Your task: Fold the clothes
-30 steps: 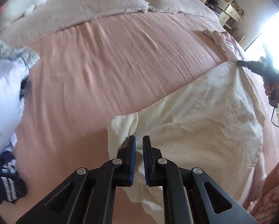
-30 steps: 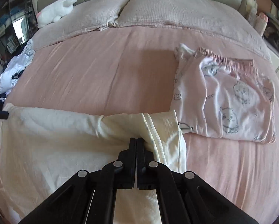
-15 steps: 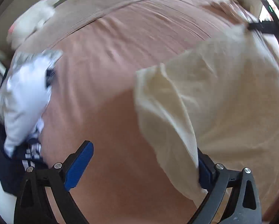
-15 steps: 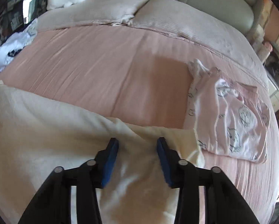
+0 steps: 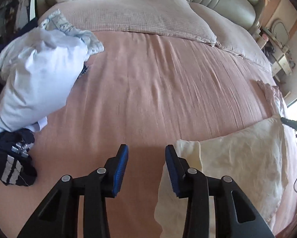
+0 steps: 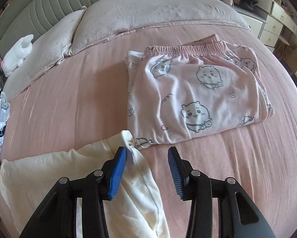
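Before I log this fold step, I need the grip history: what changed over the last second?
Both grippers let go. The left gripper and right gripper, shut on the cream garment a second ago, now stand open with nothing between their jaws; the cloth lies on the pink bedspread. The folded pink printed pyjamas and the unfolded white and navy pile stayed put.

You find no readable words, labels, brands or numbers here; the folded pink pajamas (image 6: 198, 91) carry only cartoon animal faces, and the dark garment (image 5: 11, 164) shows plain white stripes, nothing lettered.
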`<state>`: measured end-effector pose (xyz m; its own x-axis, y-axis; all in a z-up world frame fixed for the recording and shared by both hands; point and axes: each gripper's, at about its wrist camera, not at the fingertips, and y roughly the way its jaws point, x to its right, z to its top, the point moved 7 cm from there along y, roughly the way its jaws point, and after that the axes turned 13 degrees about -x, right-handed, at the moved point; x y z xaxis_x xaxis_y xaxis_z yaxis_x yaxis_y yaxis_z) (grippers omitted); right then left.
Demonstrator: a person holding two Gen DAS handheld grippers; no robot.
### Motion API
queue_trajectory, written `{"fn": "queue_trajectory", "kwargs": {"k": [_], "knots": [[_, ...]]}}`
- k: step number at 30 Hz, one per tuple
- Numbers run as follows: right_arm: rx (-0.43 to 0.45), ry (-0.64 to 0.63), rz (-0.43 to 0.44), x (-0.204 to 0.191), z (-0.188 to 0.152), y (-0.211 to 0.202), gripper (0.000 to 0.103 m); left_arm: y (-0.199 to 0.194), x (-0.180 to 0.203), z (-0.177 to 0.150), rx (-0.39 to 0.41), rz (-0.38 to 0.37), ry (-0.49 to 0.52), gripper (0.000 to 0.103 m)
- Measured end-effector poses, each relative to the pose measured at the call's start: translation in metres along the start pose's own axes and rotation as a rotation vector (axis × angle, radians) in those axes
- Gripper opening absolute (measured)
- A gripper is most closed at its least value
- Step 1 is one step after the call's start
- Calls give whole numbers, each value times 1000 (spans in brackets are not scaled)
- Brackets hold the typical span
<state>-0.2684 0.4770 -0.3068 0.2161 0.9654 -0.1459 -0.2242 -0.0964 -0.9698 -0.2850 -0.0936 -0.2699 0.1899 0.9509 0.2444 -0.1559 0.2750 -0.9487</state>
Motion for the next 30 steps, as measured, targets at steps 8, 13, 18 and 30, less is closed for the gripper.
{"fn": "queue_trajectory", "kwargs": {"k": [8,13,18,30], "knots": [[-110,59,326,-23,5,24,9,24,29,-3,-81,-192,-24,27],[-82,121,438,-19,4,19,6,14,23,2,-35,-332,-166,9],[24,39,124,-17,1,13,3,14,-14,-5,-30,-193,-232,3],[30,18,49,-30,0,-7,5,15,30,5,-50,15,72,66]]}}
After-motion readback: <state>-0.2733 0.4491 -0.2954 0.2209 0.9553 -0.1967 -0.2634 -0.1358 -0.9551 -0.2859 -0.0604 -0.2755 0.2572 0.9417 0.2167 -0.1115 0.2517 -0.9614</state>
